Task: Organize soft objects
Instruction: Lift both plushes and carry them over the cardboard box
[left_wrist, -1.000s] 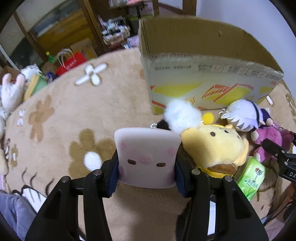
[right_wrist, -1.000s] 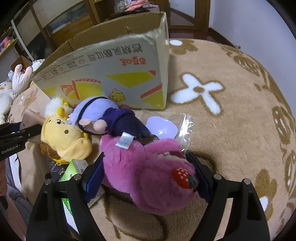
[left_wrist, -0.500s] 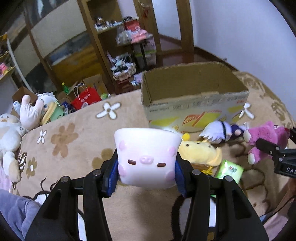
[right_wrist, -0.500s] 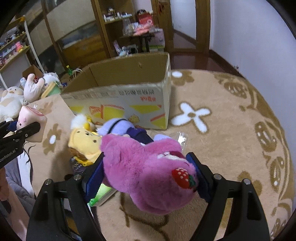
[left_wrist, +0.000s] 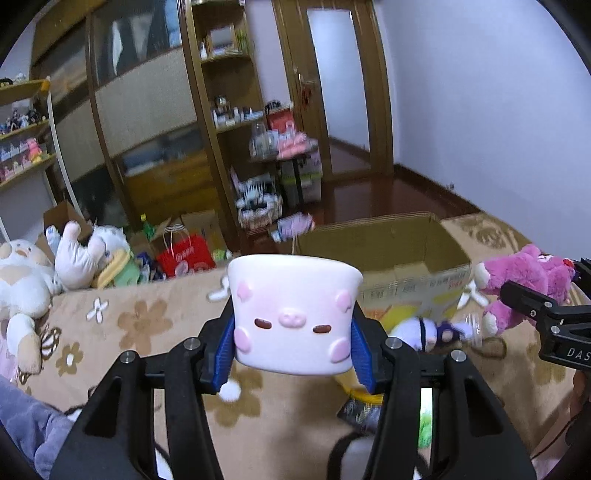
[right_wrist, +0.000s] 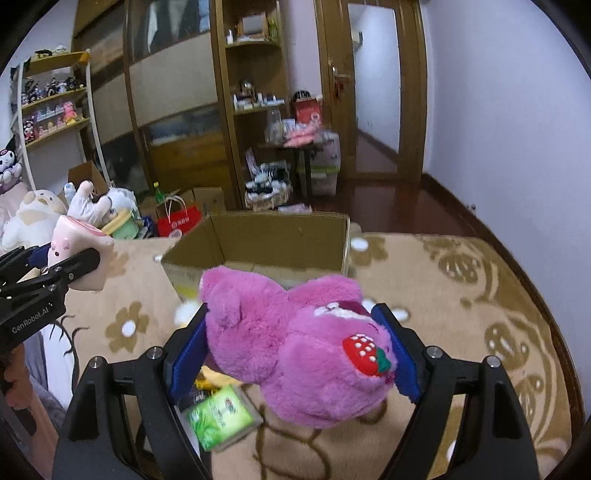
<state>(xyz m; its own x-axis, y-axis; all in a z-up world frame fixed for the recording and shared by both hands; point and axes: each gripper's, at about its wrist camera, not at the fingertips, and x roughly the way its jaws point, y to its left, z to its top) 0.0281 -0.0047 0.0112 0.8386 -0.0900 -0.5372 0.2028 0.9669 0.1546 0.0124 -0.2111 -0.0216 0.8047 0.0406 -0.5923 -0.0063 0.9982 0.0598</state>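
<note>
My left gripper (left_wrist: 291, 347) is shut on a white and pink pig cushion (left_wrist: 291, 314), held high above the flowered bed. The cushion also shows in the right wrist view (right_wrist: 79, 245). My right gripper (right_wrist: 295, 354) is shut on a purple plush bear (right_wrist: 299, 347) with a strawberry patch, also lifted; the bear shows at the right in the left wrist view (left_wrist: 524, 280). An open cardboard box (left_wrist: 388, 254) stands on the bed beyond both toys, and it shows in the right wrist view (right_wrist: 273, 247). A purple-haired doll (left_wrist: 428, 330) lies by the box.
A green tissue pack (right_wrist: 219, 413) lies on the bed below the bear. White plush toys (left_wrist: 26, 273) lie at the left edge. A red bag (left_wrist: 186, 254), shelves and a doorway stand beyond the bed.
Both grippers have risen well above the bed with their toys. The views have tilted up, so the box looks lower and farther and the room beyond shows.
</note>
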